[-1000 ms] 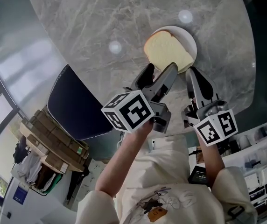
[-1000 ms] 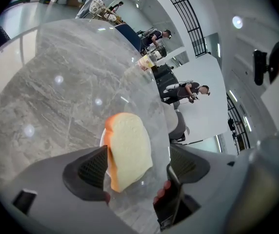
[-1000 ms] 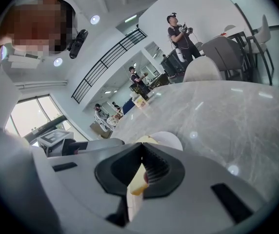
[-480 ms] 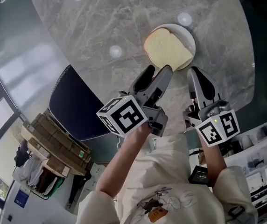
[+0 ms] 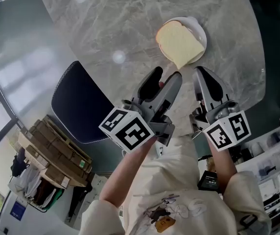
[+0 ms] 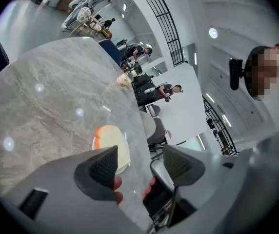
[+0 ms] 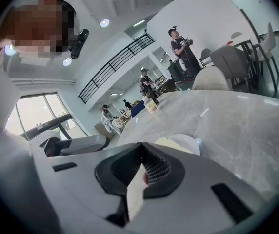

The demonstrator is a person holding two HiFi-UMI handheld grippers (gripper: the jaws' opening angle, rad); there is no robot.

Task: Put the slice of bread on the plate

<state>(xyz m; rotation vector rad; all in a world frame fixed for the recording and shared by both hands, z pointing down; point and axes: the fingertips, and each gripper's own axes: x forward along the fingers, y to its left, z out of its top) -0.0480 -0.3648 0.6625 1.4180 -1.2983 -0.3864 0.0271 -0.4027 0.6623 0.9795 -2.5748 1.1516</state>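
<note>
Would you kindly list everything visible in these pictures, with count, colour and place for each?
table: one, grey marble, in front of the person.
plate: one, white, on the table's far right.
slice of bread: one, pale yellow, on the plate, overhanging its near rim.
chair: one, dark blue, at the table's left edge.
boxes: a stack, brown, on the floor at lower left.
left gripper: grey, jaws apart and closing, nothing between them.
right gripper: grey, jaws together.
</note>
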